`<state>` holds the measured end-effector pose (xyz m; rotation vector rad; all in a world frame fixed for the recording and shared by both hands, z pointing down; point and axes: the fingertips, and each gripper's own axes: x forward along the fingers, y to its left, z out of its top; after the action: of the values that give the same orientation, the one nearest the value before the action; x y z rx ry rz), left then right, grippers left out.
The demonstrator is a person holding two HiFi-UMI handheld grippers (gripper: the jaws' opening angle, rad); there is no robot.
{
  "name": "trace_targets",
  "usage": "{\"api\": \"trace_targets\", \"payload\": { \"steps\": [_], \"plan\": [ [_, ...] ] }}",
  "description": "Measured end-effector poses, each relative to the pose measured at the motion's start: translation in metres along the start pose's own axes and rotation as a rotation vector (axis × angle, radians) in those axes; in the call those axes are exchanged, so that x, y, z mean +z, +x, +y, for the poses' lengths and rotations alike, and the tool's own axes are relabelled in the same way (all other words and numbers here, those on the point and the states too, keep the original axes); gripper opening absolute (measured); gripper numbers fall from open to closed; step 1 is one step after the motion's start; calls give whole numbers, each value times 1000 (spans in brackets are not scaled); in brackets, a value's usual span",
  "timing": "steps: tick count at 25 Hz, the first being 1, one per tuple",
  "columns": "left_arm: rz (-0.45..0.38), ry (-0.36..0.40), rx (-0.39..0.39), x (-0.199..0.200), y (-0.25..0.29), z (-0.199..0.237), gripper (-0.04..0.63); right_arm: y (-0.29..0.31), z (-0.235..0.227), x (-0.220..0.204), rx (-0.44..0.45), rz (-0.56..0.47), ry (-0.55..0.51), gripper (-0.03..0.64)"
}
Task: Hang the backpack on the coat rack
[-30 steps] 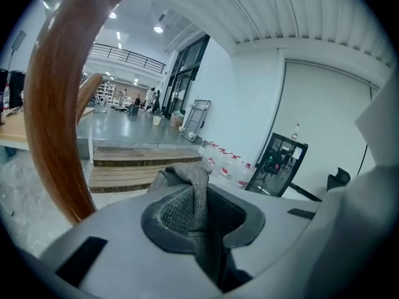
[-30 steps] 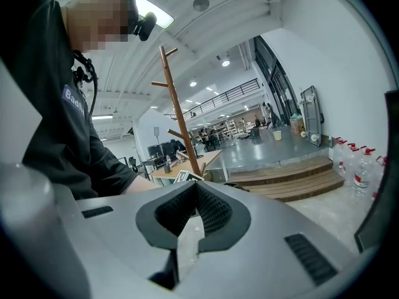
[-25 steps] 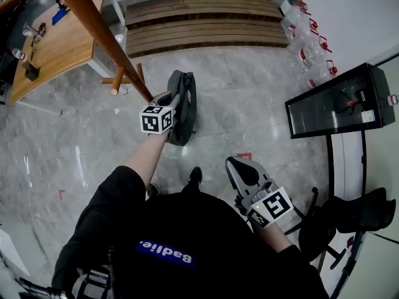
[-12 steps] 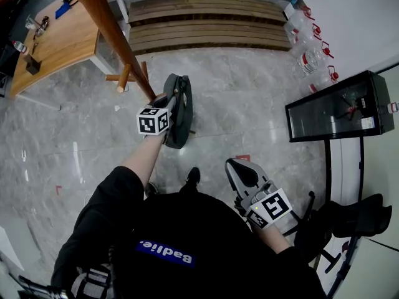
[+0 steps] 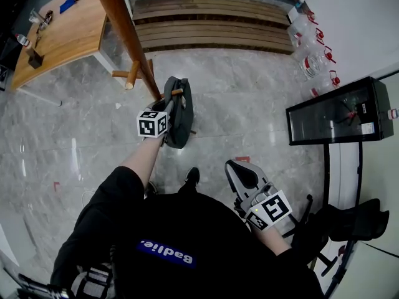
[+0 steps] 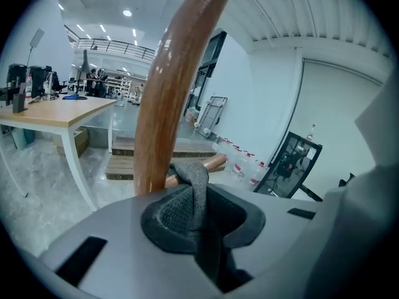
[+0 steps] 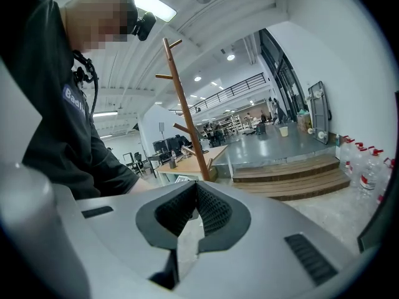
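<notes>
The left tongs (image 5: 166, 104) pinch the backpack (image 5: 182, 114) by its loop (image 6: 192, 182), against a peg (image 5: 177, 92) of the rack (image 5: 124, 23). It seems hooked, with release left. The right tongs (image 5: 242, 173) hang closed, empty.

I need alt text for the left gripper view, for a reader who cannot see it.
The left claw is shut on a grey backpack strap, held right beside the brown pole of a wooden coat rack, with one peg just behind the strap. A wooden table stands at left.
</notes>
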<state>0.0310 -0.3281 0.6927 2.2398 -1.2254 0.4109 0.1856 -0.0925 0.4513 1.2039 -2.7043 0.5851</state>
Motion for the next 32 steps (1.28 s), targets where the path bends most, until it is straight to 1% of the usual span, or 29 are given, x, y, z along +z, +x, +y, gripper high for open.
{"api": "trace_targets", "payload": {
  "steps": [2, 8, 12, 16, 21, 26, 29, 32],
  "plan": [
    [2, 6, -1, -1, 0, 3, 61, 1, 2, -2, 1, 6, 1, 8],
    [5, -8, 5, -8, -1, 12, 64, 1, 9, -6, 1, 22, -1, 8],
    [32, -19, -6, -11, 2, 12, 83, 1, 16, -9, -6, 26, -5, 8],
    [71, -13, -8, -17, 3, 13, 97, 1, 21, -11, -27, 29, -10, 8],
    [116, 31, -6, -20, -4, 15, 104, 2, 28, -16, -60, 26, -2, 8],
    [123, 87, -20, -18, -31, 12, 104, 12, 48, -12, -35, 8, -17, 8],
    [110, 123, -44, -15, -58, 8, 104, 22, 63, -10, -12, -8, -31, 8],
    [66, 143, -68, -5, -90, 3, 104, 31, 75, -9, 9, -17, -49, 8]
  ]
}}
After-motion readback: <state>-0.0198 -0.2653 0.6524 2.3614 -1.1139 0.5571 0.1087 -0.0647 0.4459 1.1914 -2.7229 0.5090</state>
